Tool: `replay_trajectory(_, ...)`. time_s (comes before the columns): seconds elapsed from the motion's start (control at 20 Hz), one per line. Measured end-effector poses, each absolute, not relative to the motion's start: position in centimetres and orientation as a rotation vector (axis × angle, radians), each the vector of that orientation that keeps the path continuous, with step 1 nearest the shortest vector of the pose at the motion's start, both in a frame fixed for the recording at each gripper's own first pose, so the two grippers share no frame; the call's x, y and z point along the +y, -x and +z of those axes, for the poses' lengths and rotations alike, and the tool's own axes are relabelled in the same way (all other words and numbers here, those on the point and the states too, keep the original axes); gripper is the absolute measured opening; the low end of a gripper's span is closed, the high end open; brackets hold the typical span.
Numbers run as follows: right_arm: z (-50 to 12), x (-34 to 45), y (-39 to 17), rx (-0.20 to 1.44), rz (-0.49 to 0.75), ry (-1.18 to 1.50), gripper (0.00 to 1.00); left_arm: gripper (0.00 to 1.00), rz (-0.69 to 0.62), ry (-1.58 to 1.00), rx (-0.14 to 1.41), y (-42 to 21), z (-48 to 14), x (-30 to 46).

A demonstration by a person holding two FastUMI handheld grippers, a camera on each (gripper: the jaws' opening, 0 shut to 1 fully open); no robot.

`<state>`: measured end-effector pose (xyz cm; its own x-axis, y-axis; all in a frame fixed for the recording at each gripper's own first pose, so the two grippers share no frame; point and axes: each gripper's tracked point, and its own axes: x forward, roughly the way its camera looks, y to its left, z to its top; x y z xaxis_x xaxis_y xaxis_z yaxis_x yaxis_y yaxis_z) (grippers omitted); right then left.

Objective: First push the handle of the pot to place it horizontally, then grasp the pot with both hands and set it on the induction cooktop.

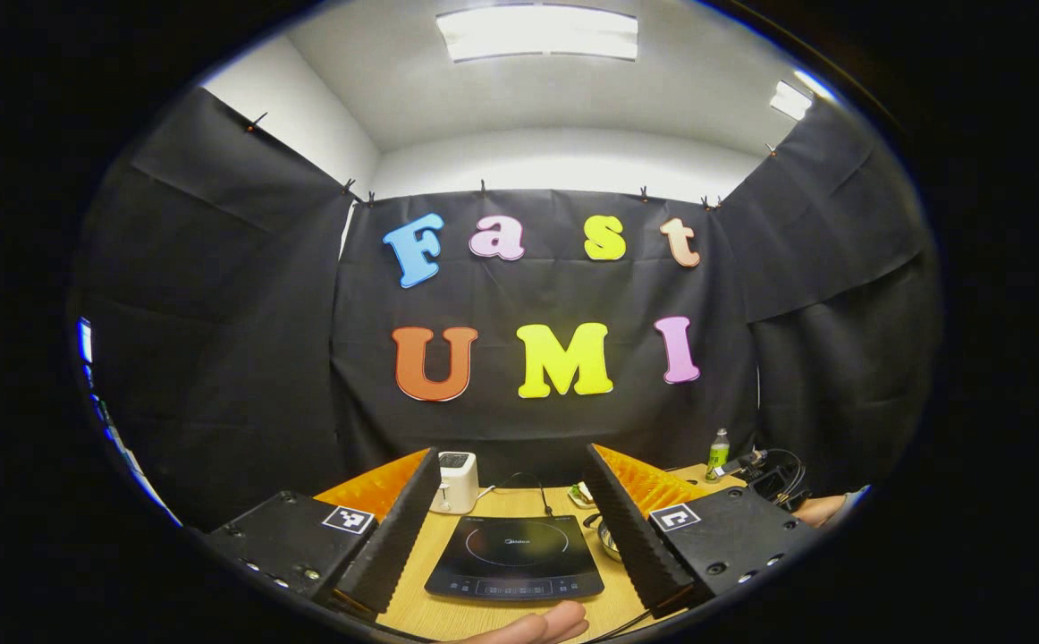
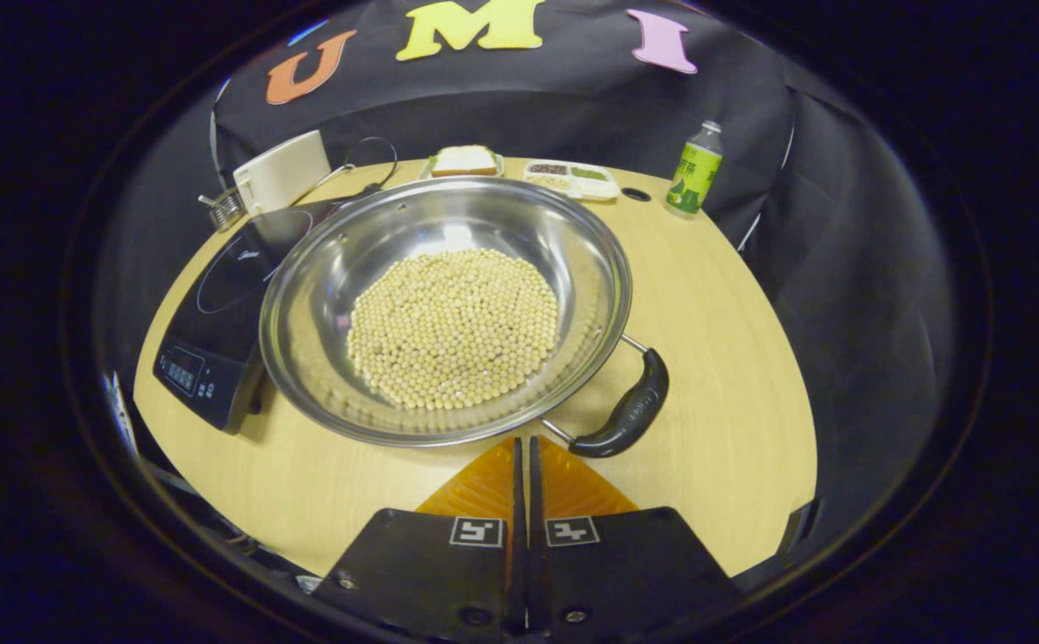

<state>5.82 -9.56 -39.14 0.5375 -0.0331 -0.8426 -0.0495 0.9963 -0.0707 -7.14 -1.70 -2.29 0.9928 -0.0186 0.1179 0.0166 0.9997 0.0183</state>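
- Right gripper view showed a wooden counter [image 2: 725,358] in a black-draped booth; jaws pressed together, empty.
- Pot [image 2: 323,268] (holding beans [image 2: 452,326]) overlapped the cooktop [image 2: 215,304]; bottle [image 2: 695,168] behind.
- Left gripper [image 1: 512,528] jaws stood wide above the cooktop.

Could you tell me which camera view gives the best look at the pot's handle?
The right gripper view: the black handle shows whole at the pot's near right rim. The left gripper view catches a sliver of the pot behind a finger; its handle cannot be made out.
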Motion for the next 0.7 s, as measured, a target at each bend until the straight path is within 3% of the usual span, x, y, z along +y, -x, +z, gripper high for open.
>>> replay_trajectory(0.1,-39.3,-10.4,-6.5,0.994,-0.001,0.101,0.01,0.96,0.005,-0.010,-0.138,8.0,-1.9,-1.0)
replay_trajectory(0.25,-39.4,-11.8,-8.0,0.968,-0.012,0.107,0.03,0.95,0.006,0.002,-0.150,8.7,-1.8,-1.0)
replay_trajectory(0.7,-39.6,-14.3,-14.3,0.753,0.136,0.128,0.05,0.95,0.018,-0.016,-0.110,7.6,-3.4,-0.7)
